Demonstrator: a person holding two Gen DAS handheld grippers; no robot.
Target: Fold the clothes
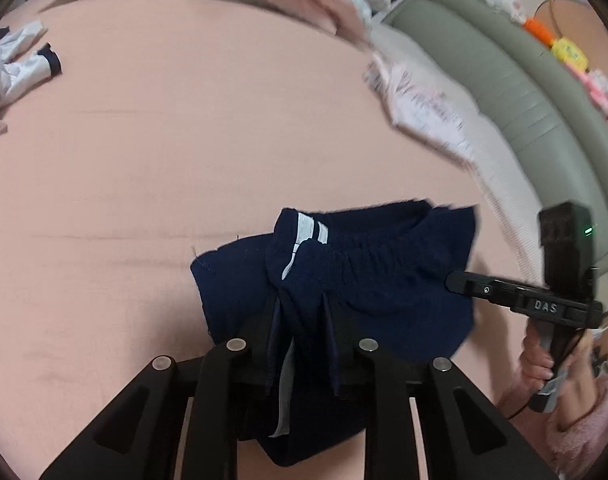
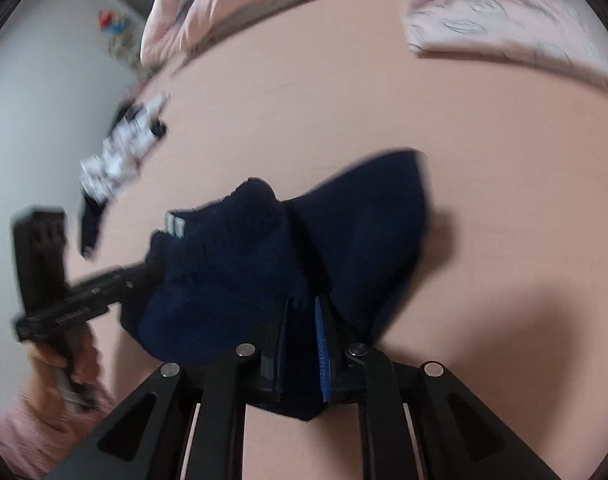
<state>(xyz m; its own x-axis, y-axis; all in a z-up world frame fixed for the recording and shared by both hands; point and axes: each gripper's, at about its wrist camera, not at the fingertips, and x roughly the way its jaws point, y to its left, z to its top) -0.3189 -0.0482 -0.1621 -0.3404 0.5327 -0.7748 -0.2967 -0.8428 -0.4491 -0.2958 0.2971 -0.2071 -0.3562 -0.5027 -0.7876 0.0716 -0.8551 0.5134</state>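
Mid-fold: navy shorts (image 1: 367, 280) held up over the pink bed sheet (image 1: 184, 140), bunched at 6 o'clock. Left gripper (image 1: 300, 344) and right gripper (image 2: 304, 344) each clamp the fabric. Next: probably lay flat, align edges.

The smooth pink bed sheet (image 1: 184, 140) lies open ahead and to the left of the bunched navy blue shorts (image 1: 363, 280). A crumpled white garment with dark cuffs (image 1: 16, 68) sits well apart at far left. A pale pink patterned pillow (image 1: 423, 108), heaped pink bedding (image 2: 232, 8) and a grey padded headboard (image 1: 503, 80) close off the far and right sides.
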